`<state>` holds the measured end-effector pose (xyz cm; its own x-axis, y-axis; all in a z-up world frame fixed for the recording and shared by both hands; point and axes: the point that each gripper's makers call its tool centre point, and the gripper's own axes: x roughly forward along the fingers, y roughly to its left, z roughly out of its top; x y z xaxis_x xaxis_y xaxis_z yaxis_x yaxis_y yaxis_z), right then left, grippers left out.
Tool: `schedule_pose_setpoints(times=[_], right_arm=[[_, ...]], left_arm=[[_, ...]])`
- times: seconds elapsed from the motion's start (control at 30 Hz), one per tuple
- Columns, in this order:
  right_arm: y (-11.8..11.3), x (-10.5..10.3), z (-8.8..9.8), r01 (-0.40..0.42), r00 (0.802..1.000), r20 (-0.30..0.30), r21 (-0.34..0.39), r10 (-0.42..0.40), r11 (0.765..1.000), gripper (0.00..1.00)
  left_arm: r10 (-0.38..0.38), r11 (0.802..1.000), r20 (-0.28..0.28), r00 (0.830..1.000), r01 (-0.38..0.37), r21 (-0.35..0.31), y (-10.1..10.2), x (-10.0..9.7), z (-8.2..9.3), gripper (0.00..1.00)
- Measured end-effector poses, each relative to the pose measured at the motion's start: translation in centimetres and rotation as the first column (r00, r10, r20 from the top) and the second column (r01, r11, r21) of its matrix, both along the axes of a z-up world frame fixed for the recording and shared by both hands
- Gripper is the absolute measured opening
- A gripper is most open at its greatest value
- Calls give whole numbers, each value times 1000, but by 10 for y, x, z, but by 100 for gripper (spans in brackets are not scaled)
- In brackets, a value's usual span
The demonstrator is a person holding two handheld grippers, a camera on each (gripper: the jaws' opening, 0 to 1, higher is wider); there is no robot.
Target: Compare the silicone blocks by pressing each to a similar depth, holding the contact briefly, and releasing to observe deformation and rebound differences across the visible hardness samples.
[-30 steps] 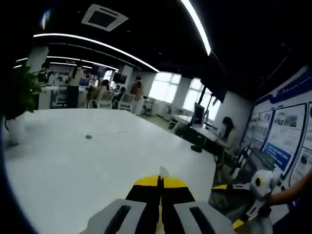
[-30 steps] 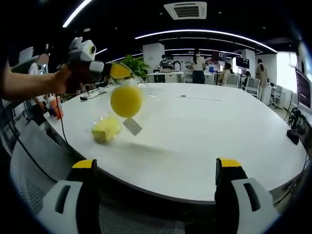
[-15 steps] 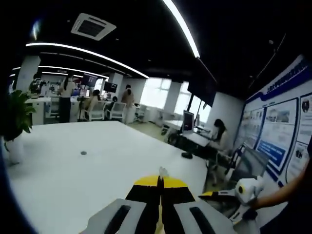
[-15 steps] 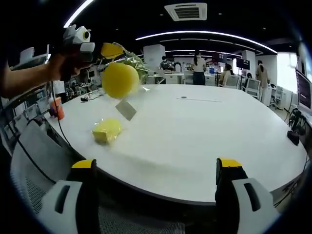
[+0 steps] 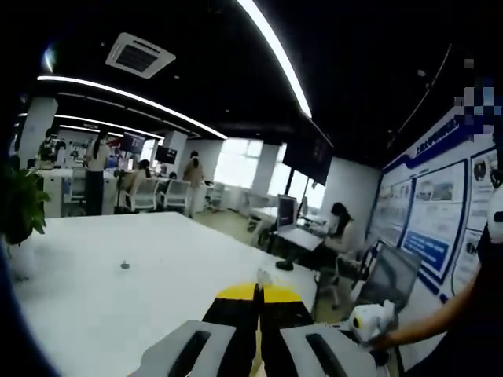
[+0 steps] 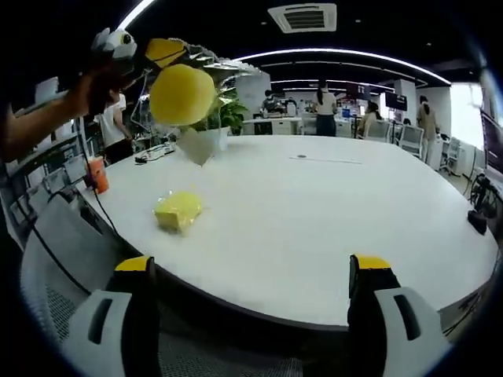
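Silicone blocks are sitting apart from each other in the right gripper view: one yellow block in a clear bag (image 6: 182, 94) is hanging at the upper left of the frame, and a second yellow block (image 6: 178, 212) is lying on the white tabletop (image 6: 314, 220) at left of centre, also in clear wrapping.

My left gripper (image 6: 161, 52) is holding the hanging bag by its top edge, so that block is dangling below the jaws, up off the tabletop and nearly straight above the lying block. In the left gripper view, my left jaws are pressed together with a sliver of clear film poking up between the tips, clenched on the bag.

My right gripper (image 6: 255, 271) is standing released, jaws spread wide at the bottom of the frame, hovering off the near edge of the tabletop. The lying block is ahead and to the left of these jaws, nearer the left jaw. I judge the free right gripper is the one placed to press it, once swung leftward and forward.
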<state>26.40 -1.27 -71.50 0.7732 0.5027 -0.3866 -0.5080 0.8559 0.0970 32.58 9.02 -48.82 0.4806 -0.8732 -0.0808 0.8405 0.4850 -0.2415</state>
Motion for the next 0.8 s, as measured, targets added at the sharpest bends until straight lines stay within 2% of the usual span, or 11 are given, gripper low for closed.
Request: schedule_pose_setpoints(times=[0.03, 0.07, 0.2, 0.5, 0.6, 0.67, 0.7, 0.8], right_arm=[[4, 0, 7, -33, 999, 43, 3, 33, 999, 93], [7, -2, 10, -54, 997, 57, 0, 54, 999, 91], [13, -6, 19, -102, 992, 71, 26, 100, 994, 91], [24, 0, 56, -177, 979, 127, 118, 162, 977, 90], [33, -3, 71, -242, 968, 115, 194, 223, 951, 81], [36, 1, 87, -265, 963, 126, 276, 238, 924, 80], [39, 3, 97, -277, 960, 136, 326, 246, 904, 80], [49, 13, 128, -332, 942, 188, 405, 278, 852, 79]], left_arm=[[-10, 1000, -1, 1000, 10, -15, -1, -3, 6, 0], [-11, 1000, 2, 1000, 11, -19, -1, -5, 9, 0], [-27, 998, -15, 1000, 27, -53, -1, -13, 17, 0], [-21, 999, -8, 1000, 21, -43, 6, -23, 17, 0], [-30, 998, -26, 999, 29, -50, 7, -27, 16, 0], [-35, 998, -29, 999, 34, -50, 7, -29, 17, 0], [-36, 998, -31, 999, 35, -52, 6, -30, 18, 0], [-45, 997, -27, 999, 44, -57, 5, -34, 22, 0]])
